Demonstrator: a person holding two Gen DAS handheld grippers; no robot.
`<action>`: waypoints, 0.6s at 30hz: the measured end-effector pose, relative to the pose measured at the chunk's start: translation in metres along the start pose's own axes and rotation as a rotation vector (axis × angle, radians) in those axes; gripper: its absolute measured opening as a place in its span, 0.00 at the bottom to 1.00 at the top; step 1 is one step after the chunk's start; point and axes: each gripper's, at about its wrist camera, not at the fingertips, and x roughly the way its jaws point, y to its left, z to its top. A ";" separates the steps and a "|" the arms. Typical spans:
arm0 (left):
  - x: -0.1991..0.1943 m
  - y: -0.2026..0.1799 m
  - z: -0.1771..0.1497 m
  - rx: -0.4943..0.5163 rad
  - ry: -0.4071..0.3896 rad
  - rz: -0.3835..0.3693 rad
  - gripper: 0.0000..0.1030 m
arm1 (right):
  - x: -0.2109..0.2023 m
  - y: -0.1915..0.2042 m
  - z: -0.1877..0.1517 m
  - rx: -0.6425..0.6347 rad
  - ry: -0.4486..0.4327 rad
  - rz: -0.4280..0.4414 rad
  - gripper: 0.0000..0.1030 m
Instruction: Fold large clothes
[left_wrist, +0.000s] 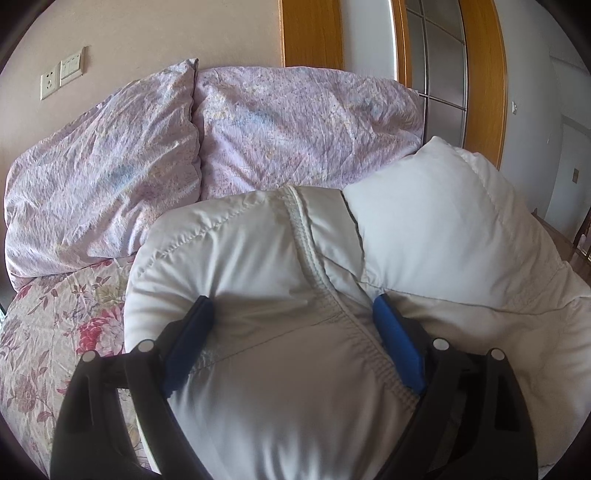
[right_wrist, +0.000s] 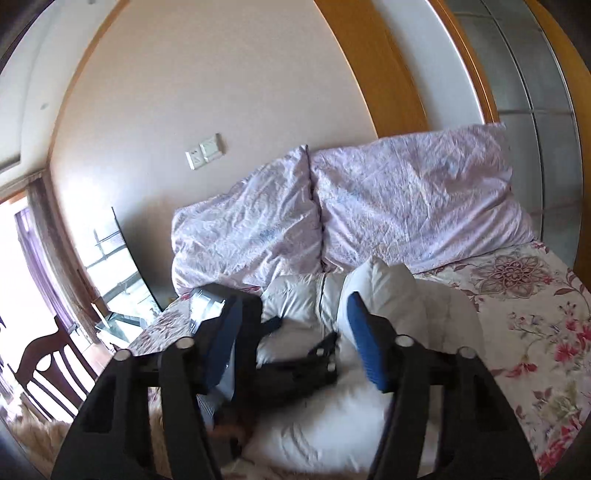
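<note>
Place: a home bedroom.
Bed (right_wrist: 535, 306): floral sheet, set against the wall.
Pillows (left_wrist: 288, 125): two, in crumpled lilac cases, propped side by side at the head.
Wall (right_wrist: 221, 74): plain beige, with a socket (left_wrist: 50, 85) and switch (left_wrist: 71, 65).
Wardrobe (left_wrist: 443, 48): wood-framed sliding doors with frosted panels.
Chair (right_wrist: 48, 358): dark wood, near a bright window.

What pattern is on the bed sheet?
Pink and red flowers on cream bed sheet; clearest in the right wrist view.

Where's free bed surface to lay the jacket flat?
Free: floral sheet right of the jacket, below the pillows; a narrower strip left of it in the left view. Crowded: bed middle, with both grippers, left and right, over the jacket.
</note>
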 end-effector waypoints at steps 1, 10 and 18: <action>0.000 0.000 0.000 -0.003 -0.001 -0.003 0.85 | 0.013 -0.001 0.008 0.010 0.015 -0.020 0.46; -0.002 0.002 0.001 -0.017 -0.011 -0.014 0.85 | 0.081 -0.045 0.015 0.175 0.143 -0.118 0.24; -0.004 0.002 0.001 -0.024 -0.019 -0.027 0.86 | 0.093 -0.081 -0.005 0.232 0.185 -0.237 0.15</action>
